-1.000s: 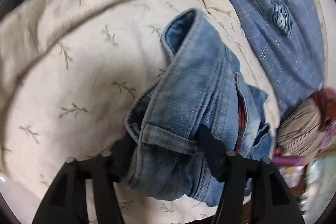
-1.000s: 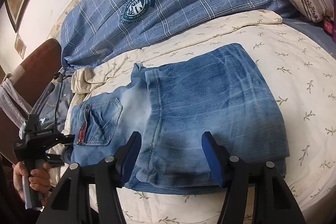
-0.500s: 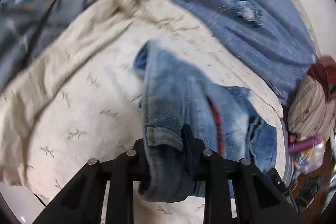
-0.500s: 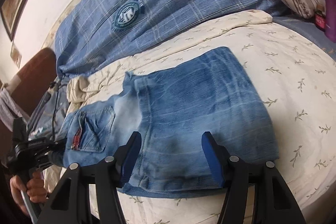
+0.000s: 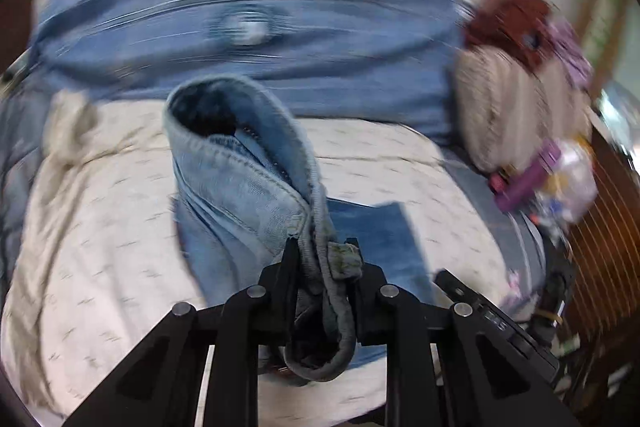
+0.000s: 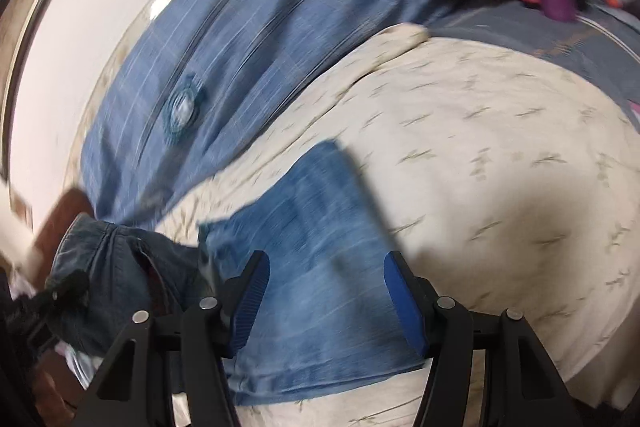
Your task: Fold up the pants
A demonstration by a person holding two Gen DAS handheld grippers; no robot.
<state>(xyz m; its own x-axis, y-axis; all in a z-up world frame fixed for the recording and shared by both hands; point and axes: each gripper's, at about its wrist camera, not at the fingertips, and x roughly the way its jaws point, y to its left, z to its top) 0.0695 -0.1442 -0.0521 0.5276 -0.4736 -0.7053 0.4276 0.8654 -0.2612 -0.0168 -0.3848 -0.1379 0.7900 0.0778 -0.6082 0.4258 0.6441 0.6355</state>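
Lifted since a second ago, the jeans' (image 5: 244,187) waistband is clamped in the left gripper (image 5: 324,267); legs lie folded at 6 o'clock beneath the spread right gripper (image 6: 324,291). Final fold remains.

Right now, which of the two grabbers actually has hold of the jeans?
The left gripper: its fingers are pinched shut on the bunched waistband of the jeans. The right gripper is open, touching nothing, above the flat folded part.
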